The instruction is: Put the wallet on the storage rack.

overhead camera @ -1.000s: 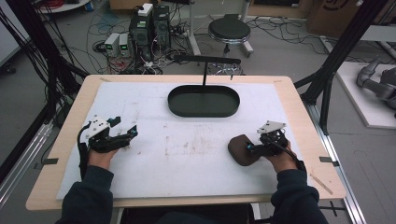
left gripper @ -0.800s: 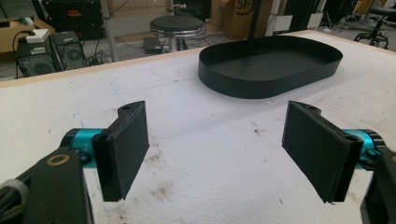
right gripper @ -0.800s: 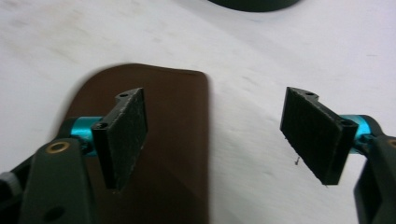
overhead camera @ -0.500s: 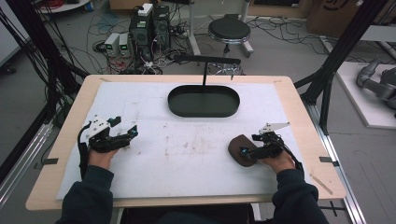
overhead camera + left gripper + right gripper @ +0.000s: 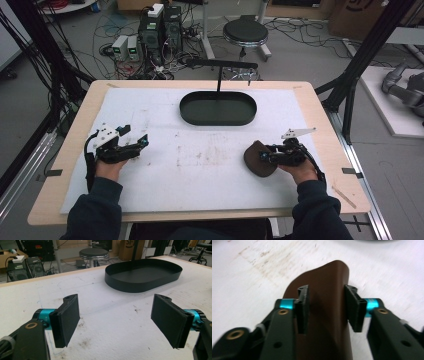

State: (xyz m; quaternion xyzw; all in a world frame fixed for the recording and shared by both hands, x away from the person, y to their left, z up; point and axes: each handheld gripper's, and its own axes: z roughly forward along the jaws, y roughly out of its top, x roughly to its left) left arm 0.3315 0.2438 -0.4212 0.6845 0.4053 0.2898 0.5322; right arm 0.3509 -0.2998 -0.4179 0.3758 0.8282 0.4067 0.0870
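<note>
A black oval tray (image 5: 218, 108) stands at the far middle of the worktop (image 5: 320, 125), on a white mat (image 5: 200, 165) with some brown stains. A thin black stand (image 5: 220, 67) rises just behind the tray.

The left gripper (image 5: 134, 145) is well to the left of the tray and nearer to the person. Its jaws are spread wide and nothing is between them; in the left gripper view they point toward the tray (image 5: 143, 273).

The right gripper (image 5: 264, 156) is to the right of the tray, on the near side. A brown curved piece (image 5: 255, 159) lies on the mat there. In the right gripper view the jaws stand on both sides of the brown piece (image 5: 324, 285) and pinch it lightly.
</note>
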